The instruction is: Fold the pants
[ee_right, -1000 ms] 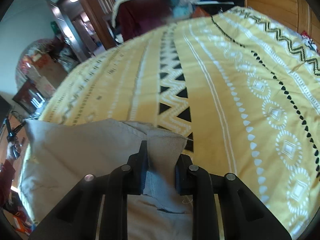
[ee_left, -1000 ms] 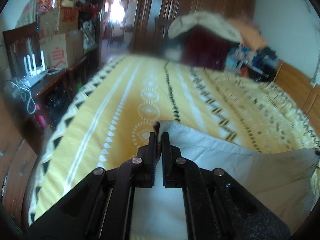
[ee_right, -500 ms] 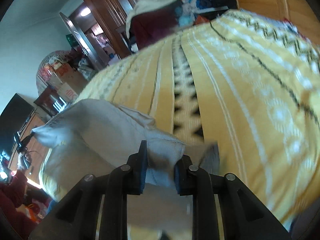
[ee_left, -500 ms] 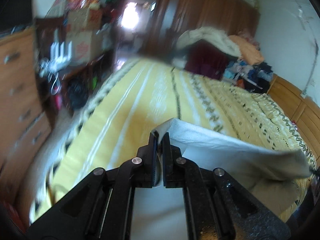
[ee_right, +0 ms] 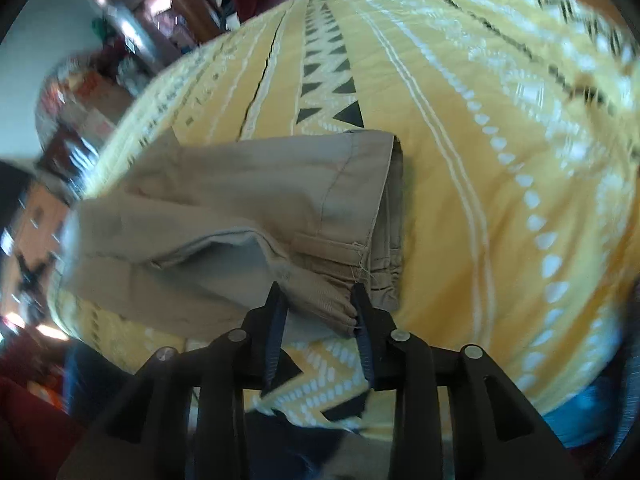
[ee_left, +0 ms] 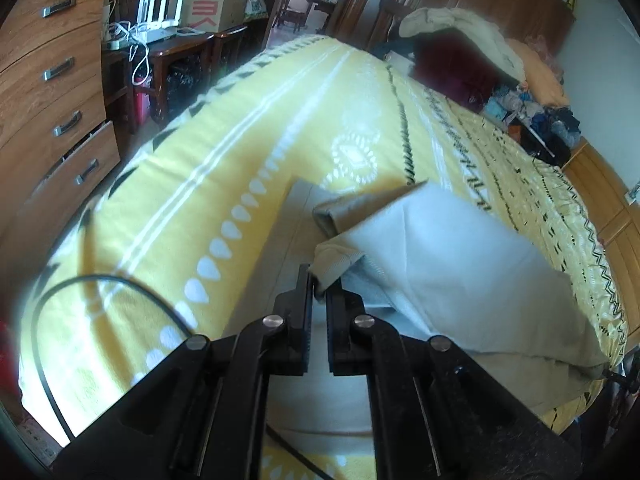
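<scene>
Beige pants [ee_left: 440, 264] lie folded over on the yellow patterned bedspread [ee_left: 280, 120]. In the left wrist view my left gripper [ee_left: 318, 280] is shut on a hem corner of the pants, low over the lower layer of cloth. In the right wrist view the pants [ee_right: 260, 184] rest doubled on the bedspread [ee_right: 480, 140], the hem edge lying over the gathered waistband. My right gripper [ee_right: 318, 300] has its jaws opening. The bunched waistband still sits between the fingers, lying slack on the bed.
A wooden chest of drawers [ee_left: 52, 92] and a desk with a router and cardboard boxes [ee_left: 168, 28] stand left of the bed. A heap of clothes [ee_left: 460, 52] sits at the far end. A black cable [ee_left: 60, 300] loops over the near left corner.
Both grippers carried the lifted pants edge back and down, so the cloth now lies doubled on the bed. The right jaws have widened and the waistband has slackened between them.
</scene>
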Tool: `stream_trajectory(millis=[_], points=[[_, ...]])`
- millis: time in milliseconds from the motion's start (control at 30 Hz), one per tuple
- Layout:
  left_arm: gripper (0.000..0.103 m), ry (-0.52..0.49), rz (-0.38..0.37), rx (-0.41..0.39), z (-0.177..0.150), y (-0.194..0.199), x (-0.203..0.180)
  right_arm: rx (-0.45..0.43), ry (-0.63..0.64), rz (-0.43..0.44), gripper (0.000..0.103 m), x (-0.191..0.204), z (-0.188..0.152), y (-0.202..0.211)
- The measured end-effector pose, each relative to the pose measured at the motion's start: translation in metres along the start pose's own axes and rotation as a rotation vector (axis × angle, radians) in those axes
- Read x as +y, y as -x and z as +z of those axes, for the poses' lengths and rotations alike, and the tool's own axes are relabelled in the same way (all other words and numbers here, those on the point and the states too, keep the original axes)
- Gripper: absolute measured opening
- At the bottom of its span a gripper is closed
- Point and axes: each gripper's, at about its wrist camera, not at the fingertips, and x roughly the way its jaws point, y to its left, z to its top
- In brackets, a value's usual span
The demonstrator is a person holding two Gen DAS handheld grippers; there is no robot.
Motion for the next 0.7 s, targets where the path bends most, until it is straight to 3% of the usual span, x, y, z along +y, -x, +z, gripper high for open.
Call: stream_trajectory(millis=[133,267,333,400,567,700], points=[[0.006,-0.021,-0.003,0.006,-0.003,-0.008,-0.008,-0.028,0.17,-0.174,0.042,0.053,0.004,0.026],[0.006,-0.016,-0.022,-0.008,-0.021,0.004,0.007,-0.104,0.308,-0.261,0.05,0.113,-0.002,0.029],[0.008,-0.014,-0.033,-0.011,-0.024,0.007,0.007,-0.093,0.418,-0.242,0.051,0.153,-0.008,0.009],[0.008,-0.018,-0.041,-0.007,-0.024,0.005,0.004,-0.101,0.594,-0.282,0.051,0.2,-0.023,-0.019],[0.009,-0.044,-0.044,0.009,-0.023,0.005,0.0,-0.205,1.012,-0.45,0.051,0.278,-0.06,-0.078],[0.009,-0.056,-0.047,0.007,-0.021,0.011,-0.003,-0.271,1.139,-0.51,0.051,0.303,-0.065,-0.103]])
